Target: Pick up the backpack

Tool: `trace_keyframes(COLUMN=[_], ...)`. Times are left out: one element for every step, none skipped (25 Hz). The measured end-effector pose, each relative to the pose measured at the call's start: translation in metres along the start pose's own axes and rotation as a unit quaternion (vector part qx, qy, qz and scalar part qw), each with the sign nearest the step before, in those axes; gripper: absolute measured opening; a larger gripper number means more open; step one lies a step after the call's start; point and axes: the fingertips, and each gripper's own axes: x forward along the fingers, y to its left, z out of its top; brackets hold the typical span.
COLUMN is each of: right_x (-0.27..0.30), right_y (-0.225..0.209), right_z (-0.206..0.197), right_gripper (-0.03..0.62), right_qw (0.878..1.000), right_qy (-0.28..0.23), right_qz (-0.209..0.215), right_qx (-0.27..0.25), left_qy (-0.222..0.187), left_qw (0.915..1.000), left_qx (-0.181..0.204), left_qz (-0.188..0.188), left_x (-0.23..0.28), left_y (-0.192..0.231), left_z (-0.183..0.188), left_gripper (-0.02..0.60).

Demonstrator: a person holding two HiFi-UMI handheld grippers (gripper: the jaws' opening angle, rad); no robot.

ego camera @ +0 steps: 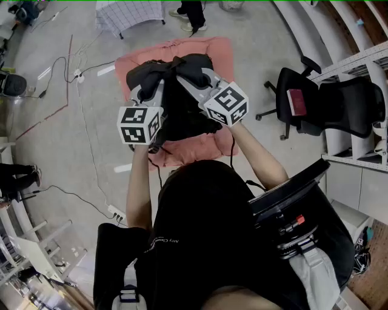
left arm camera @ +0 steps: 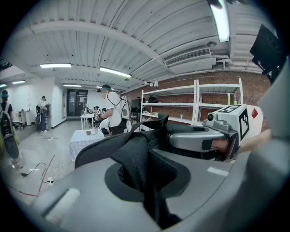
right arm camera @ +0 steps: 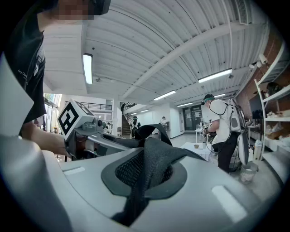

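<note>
The black fabric backpack [ego camera: 182, 115] is held in front of the person, at the middle of the head view, over a pink padded floor cushion [ego camera: 209, 48]. The left gripper [ego camera: 153, 89] is clamped on one black mesh-lined shoulder strap [left arm camera: 136, 154], which is seen pinched between its grey jaws in the left gripper view. The right gripper [ego camera: 193, 82] is clenched likewise on the other mesh strap [right arm camera: 152, 158].

The grasp is therefore judged done and the lift under way. Whether the bag's bottom has cleared the cushion cannot be told, since the bag itself hides it. What is left is judged to be raising it fully clear and keeping it steady.

Around it, a black wheeled office chair [ego camera: 327, 106] is seen at 3 o'clock, white metal shelving [ego camera: 364, 60] at 2 o'clock, a table under a checked cloth [ego camera: 130, 12] at 12 o'clock, and a white power strip [ego camera: 115, 212] at 8 o'clock. Nothing is seen blocking the lift. A dark cable [ego camera: 159, 169] trailing at the cushion's 6 o'clock edge might be snagged.
</note>
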Motion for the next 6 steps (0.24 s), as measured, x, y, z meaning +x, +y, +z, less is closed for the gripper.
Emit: trace_keyframes(right_x=[0.0008, 0.0021, 0.0037, 0.0054, 0.0071, 0.0089], right_y=[-0.0003, -0.0004, -0.0003, -0.0001, 0.0002, 0.0004], right_z=[-0.0007, -0.0011, -0.0012, -0.0011, -0.001, -0.0008], right_gripper=[0.034, 0.034, 0.034, 0.034, 0.034, 0.034], right_qw=[1.0, 1.0, 1.0, 1.0, 1.0, 1.0], right_qy=[0.001, 0.002, 0.003, 0.004, 0.004, 0.005], right_qz=[-0.001, -0.001, -0.001, -0.001, -0.001, -0.001], right_qx=[-0.001, -0.002, -0.002, -0.003, -0.003, -0.003], left_qy=[0.001, 0.001, 0.001, 0.002, 0.002, 0.003], left_qw=[1.0, 1.0, 1.0, 1.0, 1.0, 1.0], left_qx=[0.0, -0.001, -0.001, -0.001, -0.001, -0.002], left_qz=[-0.001, -0.001, -0.001, -0.001, -0.001, -0.001], left_x=[0.0005, 0.0006, 0.0005, 0.0004, 0.0001, -0.0001], left_y=[0.0007, 0.0018, 0.0033, 0.005, 0.0068, 0.0085], left_z=[-0.0005, -0.0009, -0.001, -0.0011, -0.001, -0.0009], left_gripper=[0.025, 0.025, 0.025, 0.025, 0.025, 0.025])
